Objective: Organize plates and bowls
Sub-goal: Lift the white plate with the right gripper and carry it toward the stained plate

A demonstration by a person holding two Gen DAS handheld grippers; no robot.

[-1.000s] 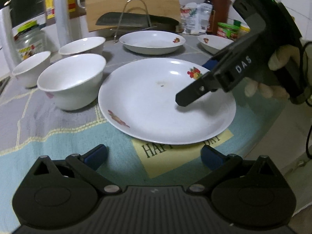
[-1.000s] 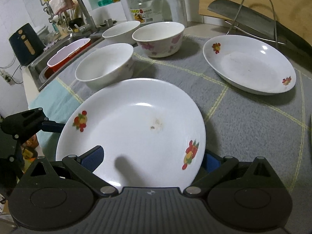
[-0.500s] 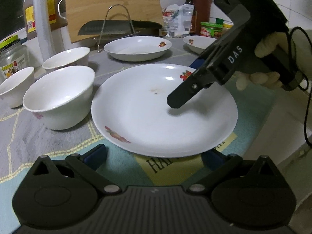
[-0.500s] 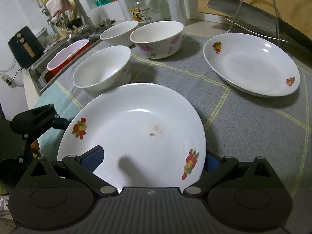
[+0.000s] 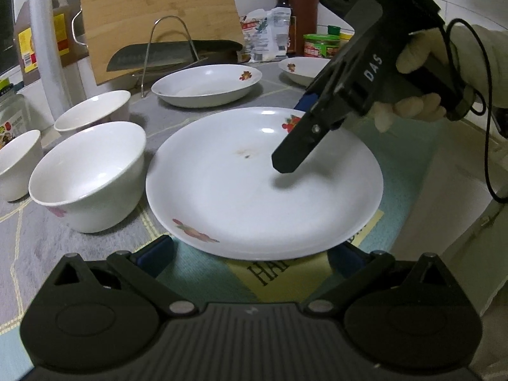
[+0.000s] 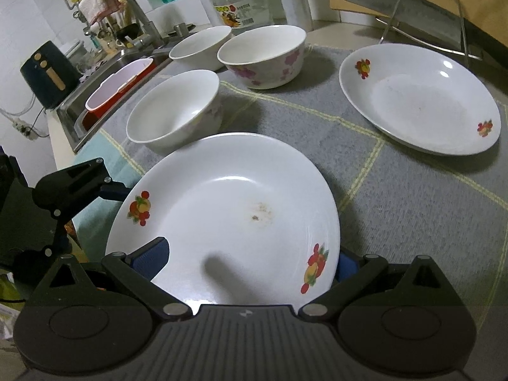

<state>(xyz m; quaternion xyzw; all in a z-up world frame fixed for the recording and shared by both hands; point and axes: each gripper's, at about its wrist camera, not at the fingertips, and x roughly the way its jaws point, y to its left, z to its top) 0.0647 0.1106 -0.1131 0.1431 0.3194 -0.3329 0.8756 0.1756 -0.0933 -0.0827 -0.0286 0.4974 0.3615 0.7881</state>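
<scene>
Lifted since earlier, white fruit-printed plate [image 6: 228,209], centre stained, sits pinched in right hand-held gripper [image 6: 250,258]; left [image 5: 250,255] open.

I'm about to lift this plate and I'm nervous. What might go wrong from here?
The right gripper pinches the plate only at one rim, so it may tilt or slip. The nearest bowl sits close beside it; a swing may knock it. The plate's near side overhangs the counter edge, so it might fall.

Home kitchen: steel sink [image 6: 79,117] with tap [image 6: 133,9] at 10 o'clock; bamboo cutting board [image 5: 158,22] and cleaver [image 5: 171,57] at 12; sauce bottle [image 5: 284,19], air fryer [image 6: 47,76], crockery on cloth-covered counter [image 6: 397,197]
</scene>
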